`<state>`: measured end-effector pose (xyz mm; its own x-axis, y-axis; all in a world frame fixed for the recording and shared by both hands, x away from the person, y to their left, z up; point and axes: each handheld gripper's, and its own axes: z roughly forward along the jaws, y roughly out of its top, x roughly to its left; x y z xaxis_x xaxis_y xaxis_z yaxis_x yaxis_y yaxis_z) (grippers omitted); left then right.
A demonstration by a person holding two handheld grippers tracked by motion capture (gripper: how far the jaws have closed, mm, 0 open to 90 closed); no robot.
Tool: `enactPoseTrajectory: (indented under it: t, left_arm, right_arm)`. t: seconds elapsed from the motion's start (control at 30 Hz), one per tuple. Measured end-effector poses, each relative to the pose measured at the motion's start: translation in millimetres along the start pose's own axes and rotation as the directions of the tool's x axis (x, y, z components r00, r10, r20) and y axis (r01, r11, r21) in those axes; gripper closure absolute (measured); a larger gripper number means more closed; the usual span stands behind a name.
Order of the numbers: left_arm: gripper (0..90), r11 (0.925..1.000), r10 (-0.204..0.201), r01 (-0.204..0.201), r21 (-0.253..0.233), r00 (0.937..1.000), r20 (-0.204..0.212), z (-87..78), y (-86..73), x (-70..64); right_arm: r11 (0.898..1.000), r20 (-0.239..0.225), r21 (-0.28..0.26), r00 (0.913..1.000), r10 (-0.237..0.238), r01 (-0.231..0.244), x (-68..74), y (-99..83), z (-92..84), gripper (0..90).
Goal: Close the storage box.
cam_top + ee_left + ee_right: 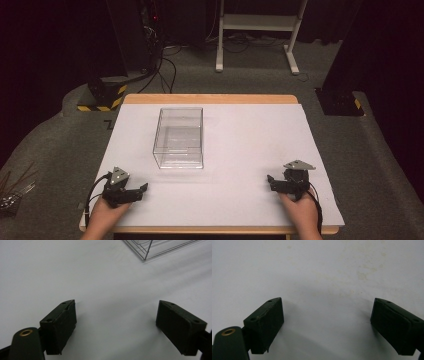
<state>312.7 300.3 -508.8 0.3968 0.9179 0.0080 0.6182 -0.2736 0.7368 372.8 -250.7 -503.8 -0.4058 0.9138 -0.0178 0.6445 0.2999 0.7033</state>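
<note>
A clear plastic box stands empty on the white table, left of centre. Its near corner shows at the top of the left gripper view. My left gripper rests low near the table's front left, below the box. Its jaws stand wide apart with bare table between them. My right gripper sits near the front right, pointing left. In the right gripper view its jaws are also spread wide over bare, slightly stained table.
Grey carpet surrounds the table. A white metal stand and black cables lie beyond the far edge. A yellow-and-black striped base sits at the far left, a dark base at the far right.
</note>
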Motion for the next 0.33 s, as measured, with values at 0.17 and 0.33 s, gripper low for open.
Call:
enactPoseTrajectory:
  t: [0.17, 0.33]
  left_arm:
    - [16.9, 1.0000, -0.004, 0.004, 0.002, 1.0000, 0.004, -0.1, 0.0, 0.3]
    - [16.7, 1.0000, -0.003, 0.003, 0.002, 1.0000, 0.005, 0.3, 0.2, 0.4]
  right_arm:
    - [1.000, 0.001, 0.000, 1.0000, -0.002, 0.002, 0.1, 0.0, -0.1, 11.4]
    - [1.000, -0.002, 0.000, 1.0000, 0.004, -0.004, 0.0, -0.1, -0.2, 11.6]
